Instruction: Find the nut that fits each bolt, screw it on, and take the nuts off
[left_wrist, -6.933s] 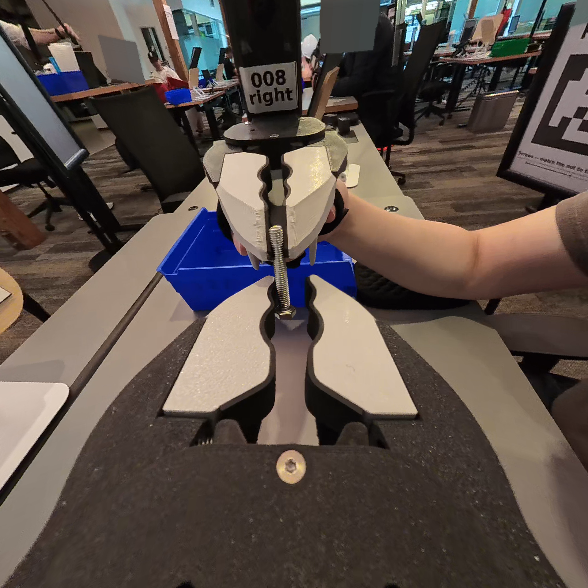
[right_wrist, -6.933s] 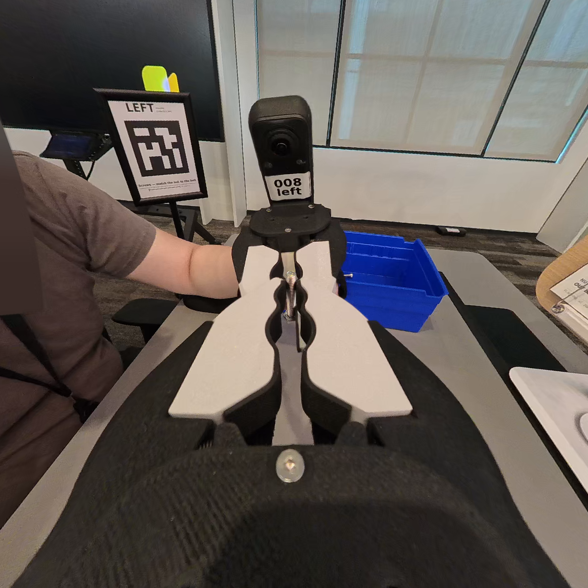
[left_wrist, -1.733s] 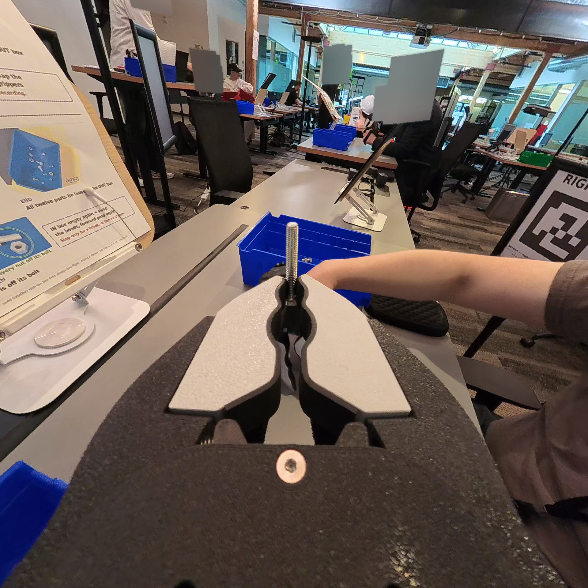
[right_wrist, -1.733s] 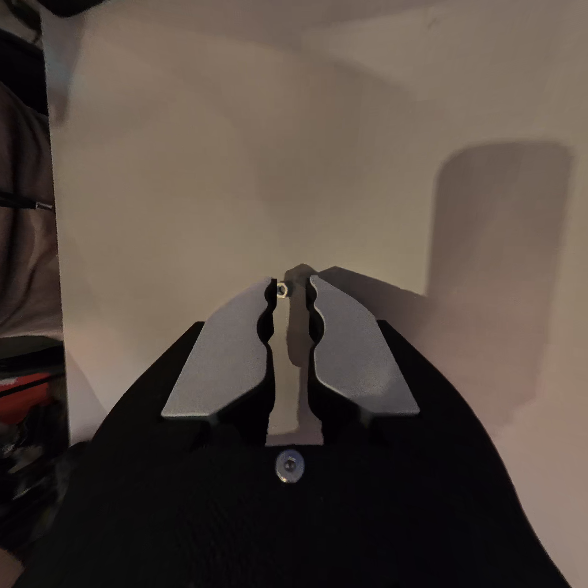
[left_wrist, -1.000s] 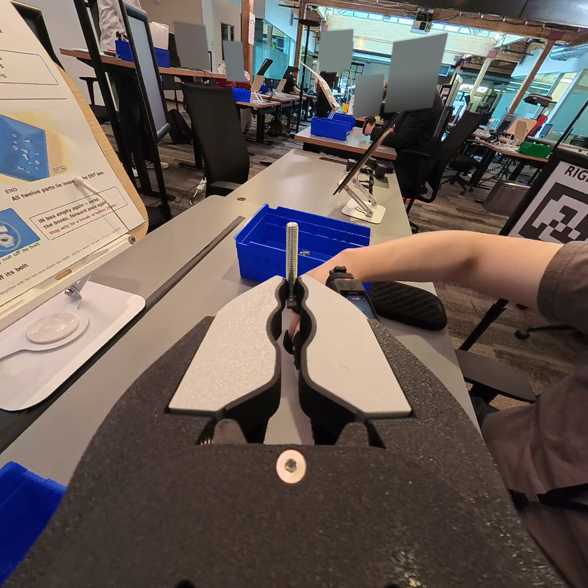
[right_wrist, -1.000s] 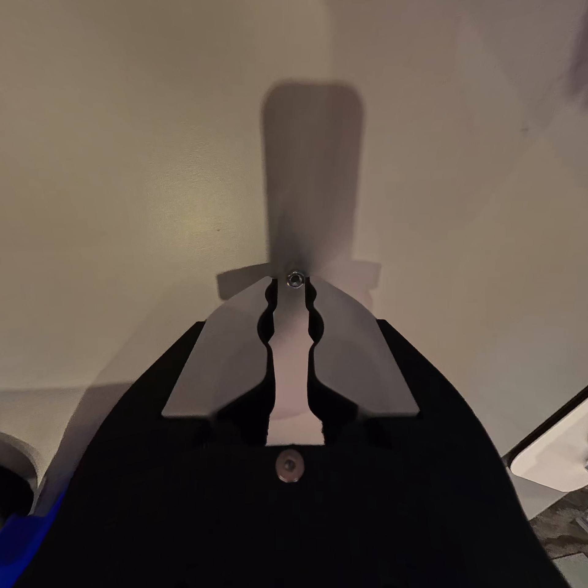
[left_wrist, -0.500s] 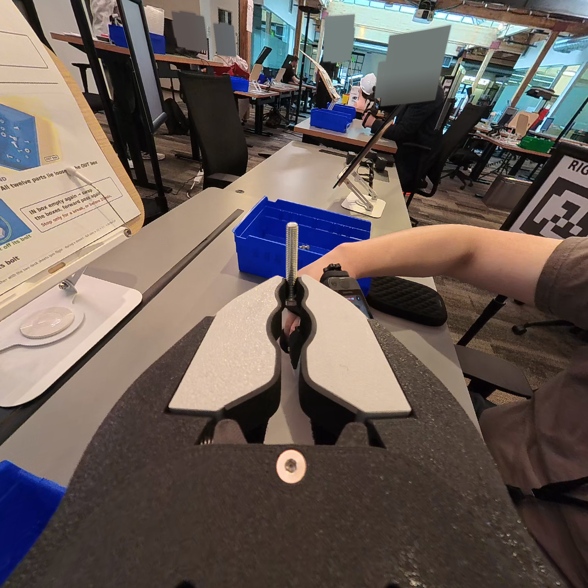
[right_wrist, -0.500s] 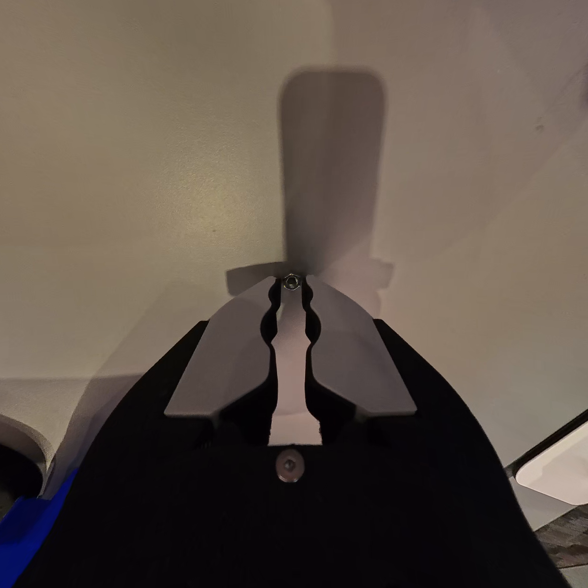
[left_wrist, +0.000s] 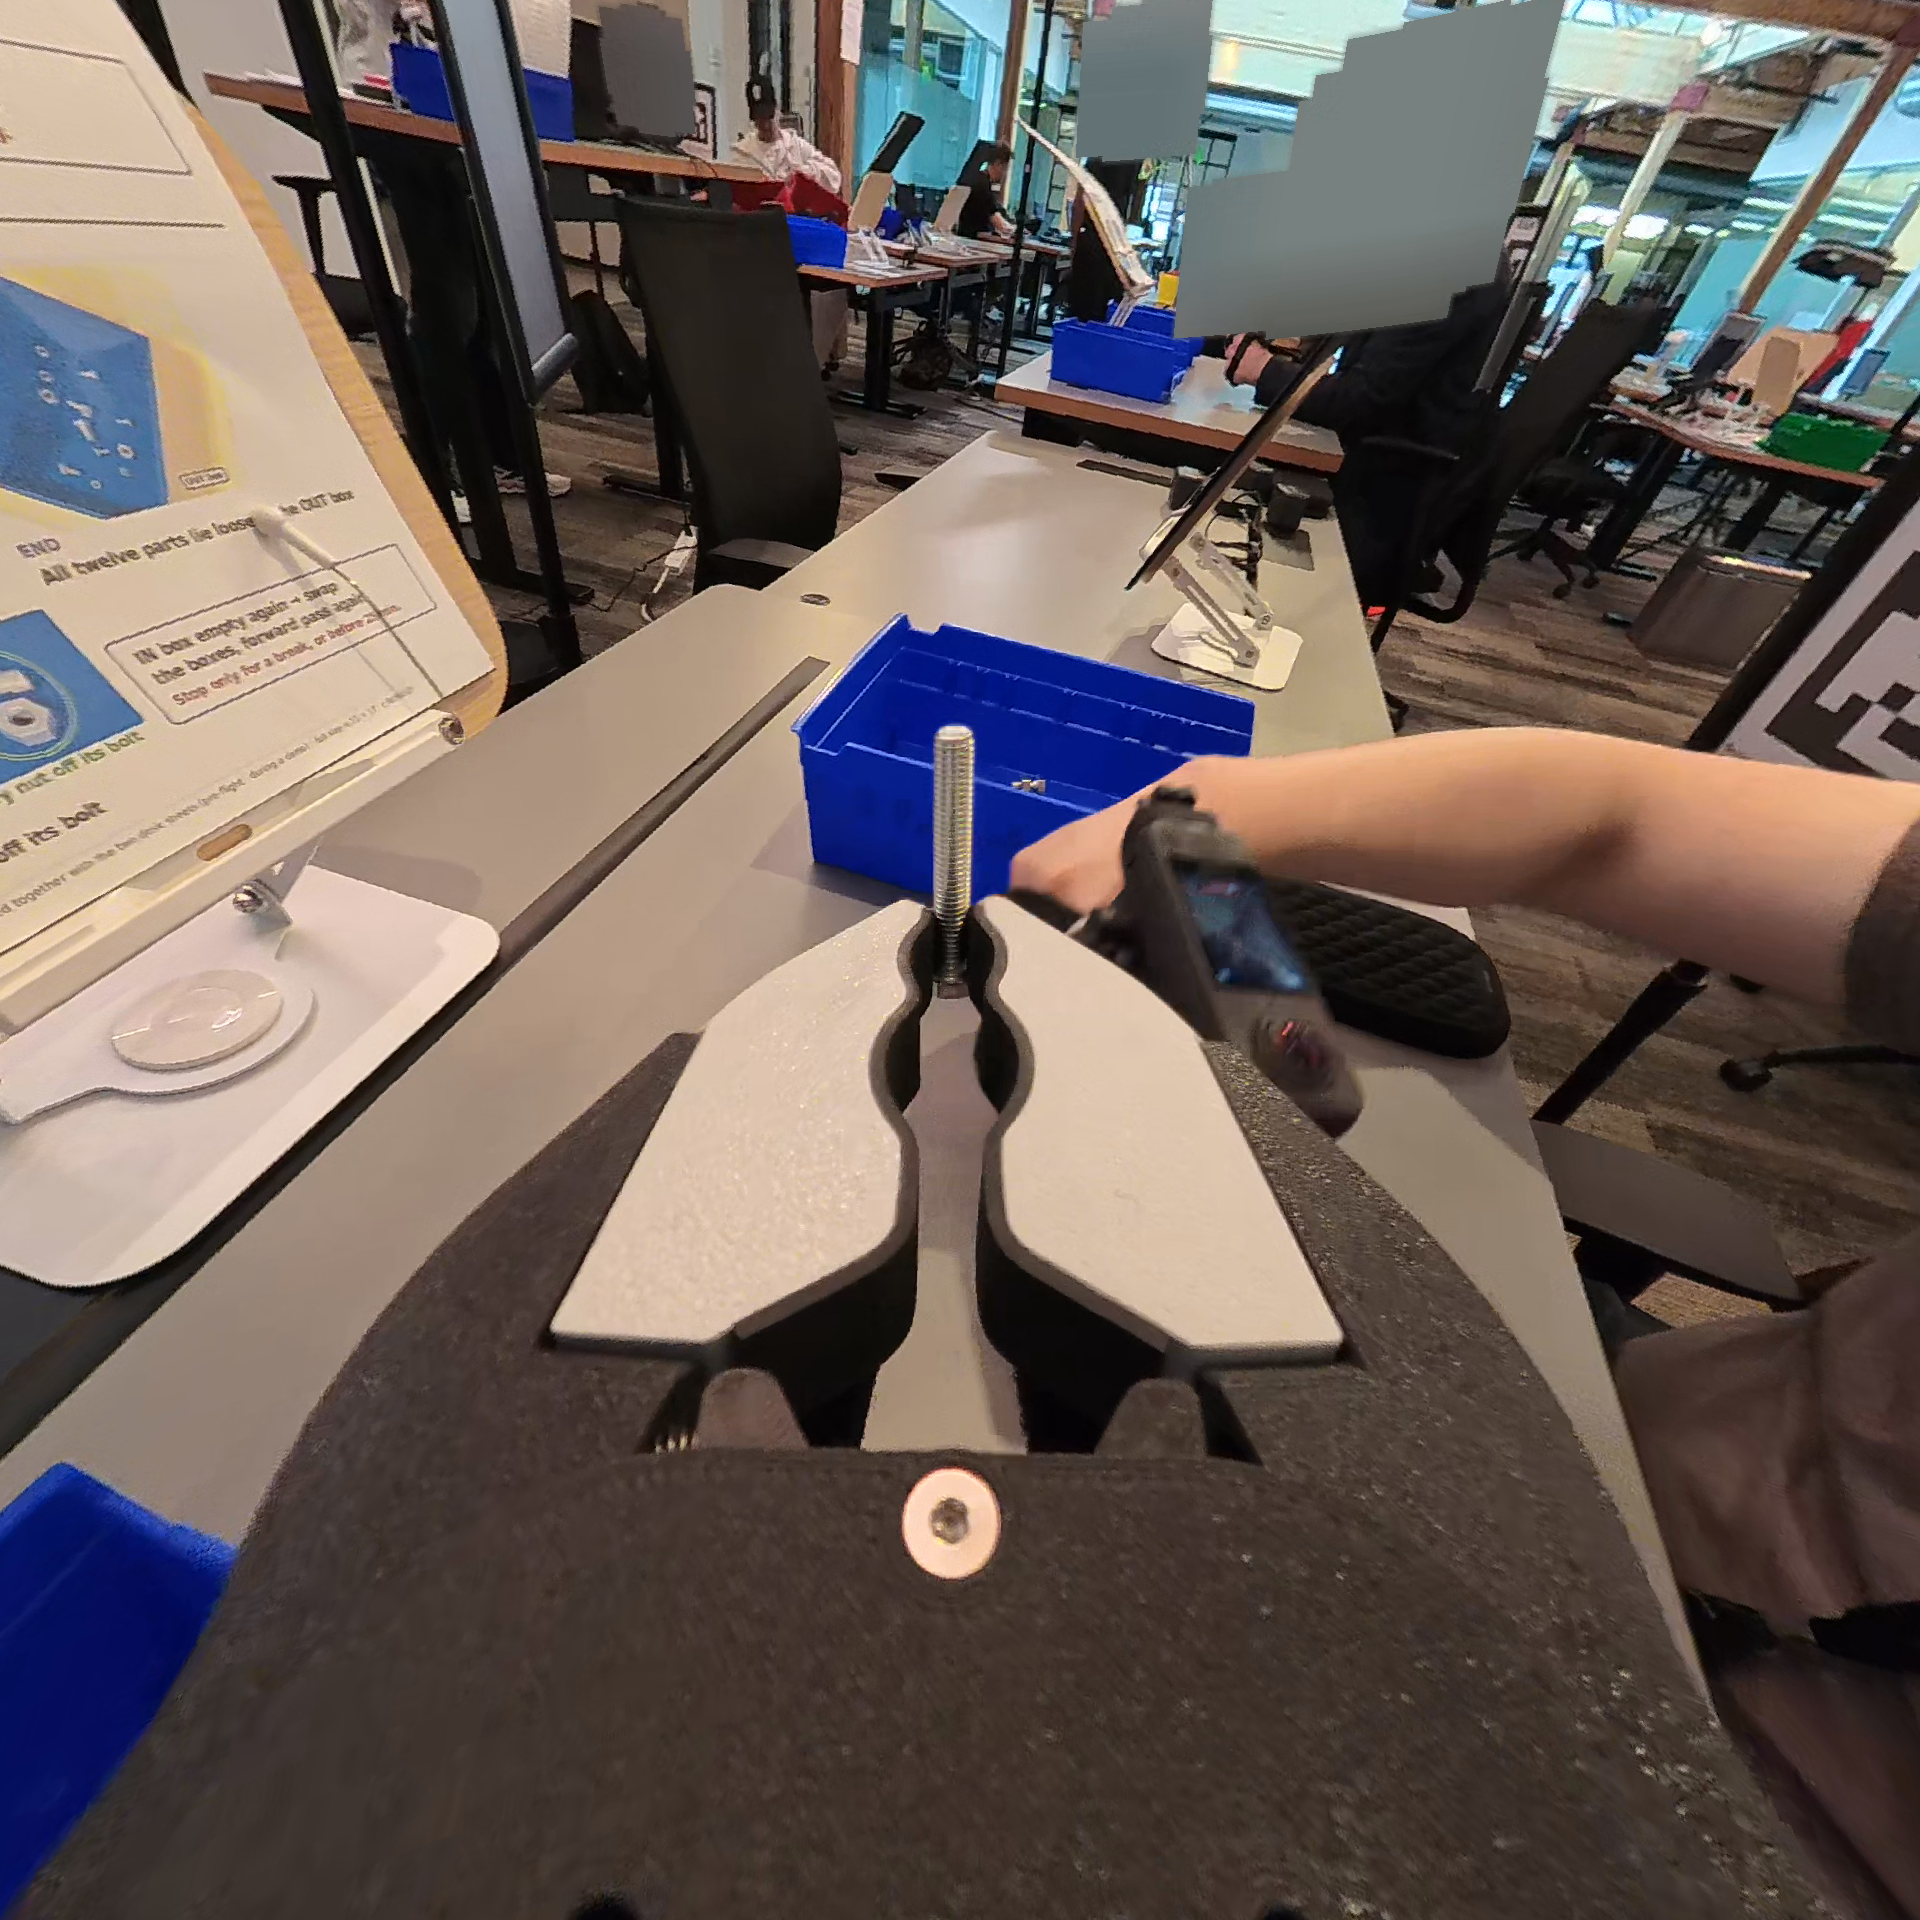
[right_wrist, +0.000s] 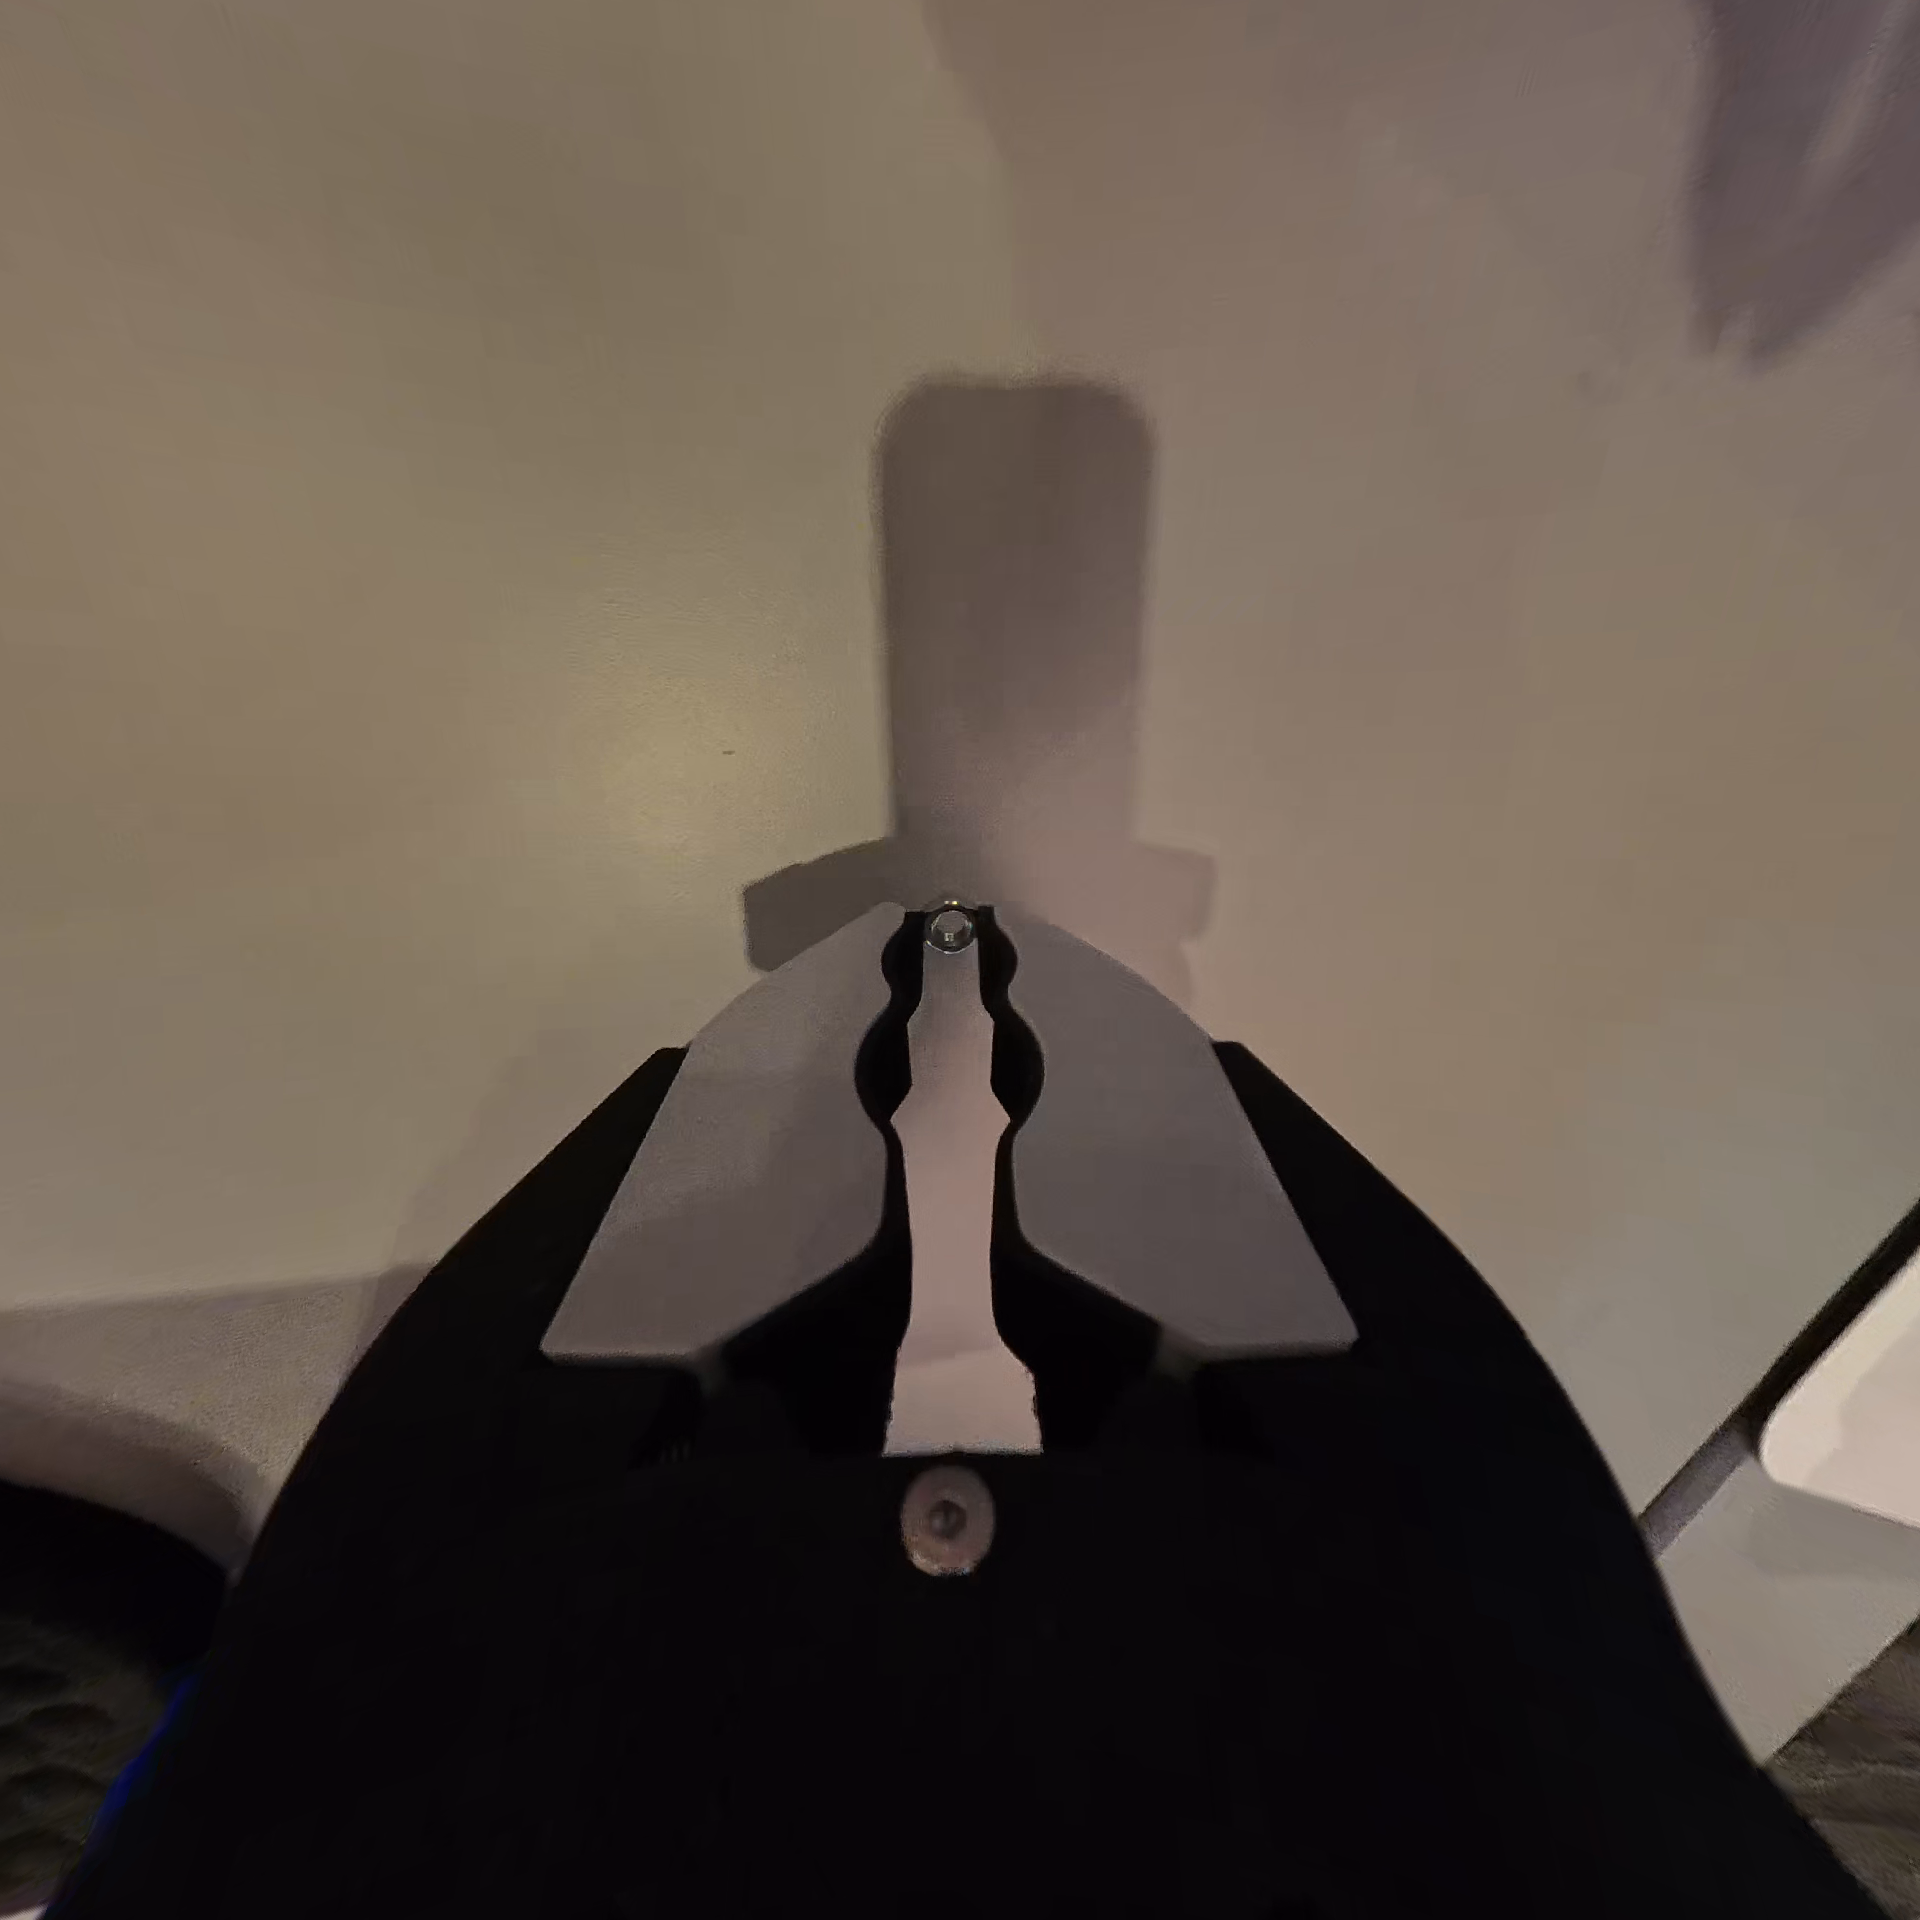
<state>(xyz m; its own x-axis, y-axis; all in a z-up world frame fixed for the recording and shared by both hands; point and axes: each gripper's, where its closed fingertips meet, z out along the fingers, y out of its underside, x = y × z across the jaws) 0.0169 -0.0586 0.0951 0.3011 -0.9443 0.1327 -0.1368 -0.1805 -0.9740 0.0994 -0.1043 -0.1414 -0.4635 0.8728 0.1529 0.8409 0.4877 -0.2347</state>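
Between the tips of my left tool (left_wrist: 951, 935), a bolt (left_wrist: 953, 821) stood upright, clamped by its lower end with the threaded shank rising bare above the fingers. No nut sat on it. Beyond it on the grey tabletop (left_wrist: 582, 790) lay a blue bin (left_wrist: 1122, 717) holding at least one small metal part, too small for me to identify. A white stand (left_wrist: 208, 1049) with an instruction sheet stood to the left.

My right tool (right_wrist: 949, 928) was closed on a small nut (right_wrist: 949, 928), pinched at the very tips, its bore facing the camera, above a pale surface in dim light. In the left wrist view that tool appeared blurred, low and just right of the bolt, with the person's bare forearm (left_wrist: 1507, 810) stretched across the tabletop.

I judged the step in hand to be matching: the nut was picked but not yet offered to the bolt. The next move called for lifting the nut above the shank's tip, setting its bore square to the thread, lowering it on and turning. With so light a pinch, the nut could twist or drop if it met the thread at a slant.
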